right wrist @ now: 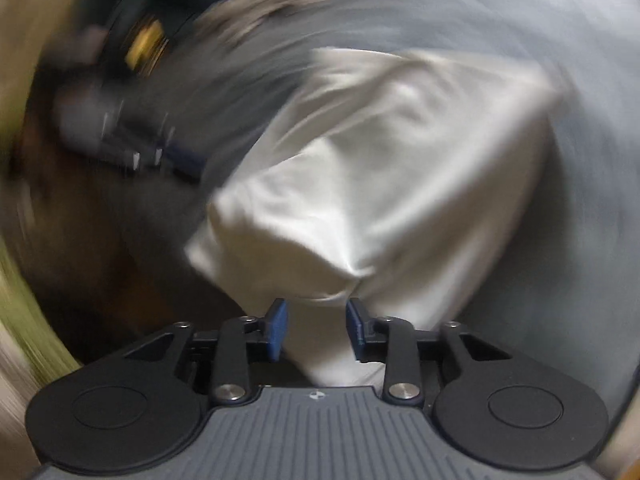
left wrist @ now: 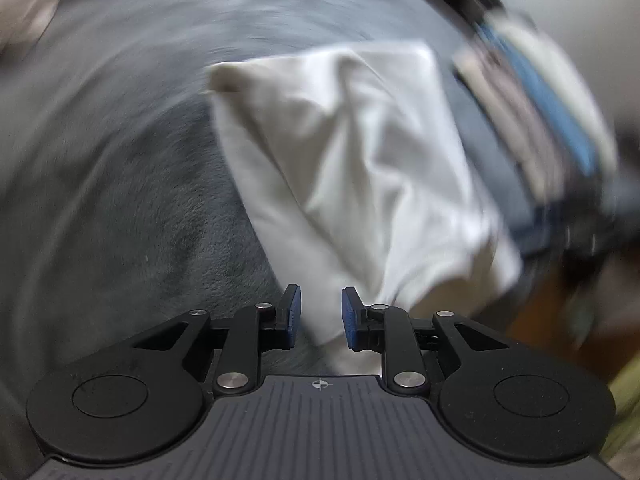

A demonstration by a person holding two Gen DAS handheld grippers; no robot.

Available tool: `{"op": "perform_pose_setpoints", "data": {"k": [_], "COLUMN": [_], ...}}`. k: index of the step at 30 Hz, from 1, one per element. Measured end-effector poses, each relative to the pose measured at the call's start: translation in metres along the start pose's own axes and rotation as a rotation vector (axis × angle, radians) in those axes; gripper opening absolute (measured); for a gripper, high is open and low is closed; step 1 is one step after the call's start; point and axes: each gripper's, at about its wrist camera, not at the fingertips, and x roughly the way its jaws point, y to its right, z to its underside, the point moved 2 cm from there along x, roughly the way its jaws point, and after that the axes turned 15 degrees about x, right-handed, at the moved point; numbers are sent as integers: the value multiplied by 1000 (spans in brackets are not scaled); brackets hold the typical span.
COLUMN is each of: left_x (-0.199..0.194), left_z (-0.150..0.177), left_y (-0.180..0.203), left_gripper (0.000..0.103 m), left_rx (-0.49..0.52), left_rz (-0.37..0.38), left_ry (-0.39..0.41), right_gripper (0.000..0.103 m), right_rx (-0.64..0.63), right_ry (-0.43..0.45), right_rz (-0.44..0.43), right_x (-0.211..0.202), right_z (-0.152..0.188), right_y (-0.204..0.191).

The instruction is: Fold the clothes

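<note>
A grey, short-piled blanket covers the bed in both views, and it is soft and a little fuzzy, with dark streaks in the nap. Much of the picture is smeared by motion.

In the left wrist view the left gripper stands with its jaws spread a little; the blue pads press on nothing, and only the low corner of the white garment shows in the gap behind them. In the right wrist view the right gripper has its jaws spread somewhat wider, and the lower edge of the white garment lies just past the tips, again not pinched.

The garment is the task's thing. It lies on the blanket in the middle of each frame, already doubled into a rough rectangle, thin and smooth like cotton jersey, with soft ridges and one raised fold across it. At the upper right of the left view a stack of folded clothes shows blue and pale layers; at the upper left there is a pale crumpled cloth, too blurred to name.

I judge that a fold is just laid down and both grippers are free of it. To do this step well, the jaws should leave the cloth straight, without dragging the edge, then the wrinkles may be pressed flat so that the corners meet before the next fold.
</note>
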Motion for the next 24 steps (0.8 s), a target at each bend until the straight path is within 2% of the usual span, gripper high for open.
{"op": "perform_pose_setpoints", "data": {"k": [2,4,5,8,11,14,17,22,24], "left_x": [6,18,25,44,51,52,54,61,62], "left_z": [-5,-9,-10,-10,-7,-8,-9,-7,-5], "left_y": [0,5,7,14,21,31,32,31,32], "left_gripper": [22,23,23,23,23,25,27,27,27], "left_rx": [-74,-100,-114,-151,-110,-43,-37,-43,-37], "left_rz": [45,76,87,108,89,72,72,74,64], "left_ry": [19,13,4,-25,-54,-70,-79,-84,-79], "right_gripper": [43,50,50,54,59,59,60,64,64], "right_rx": [291,561,675,911,1047,1124,1212,1310,1295], "right_ry": [28,64,73,75,62,39,13,15,9], "right_rz": [-92,-174,-205,-253,-293,-335,-388,-402,-392], "right_x": [-6,-4,0,14,24,31,39,45,49], "right_z": [-2,1,4,13,18,23,27,28,22], "right_y": [26,51,62,83,90,88,85,88,85]}}
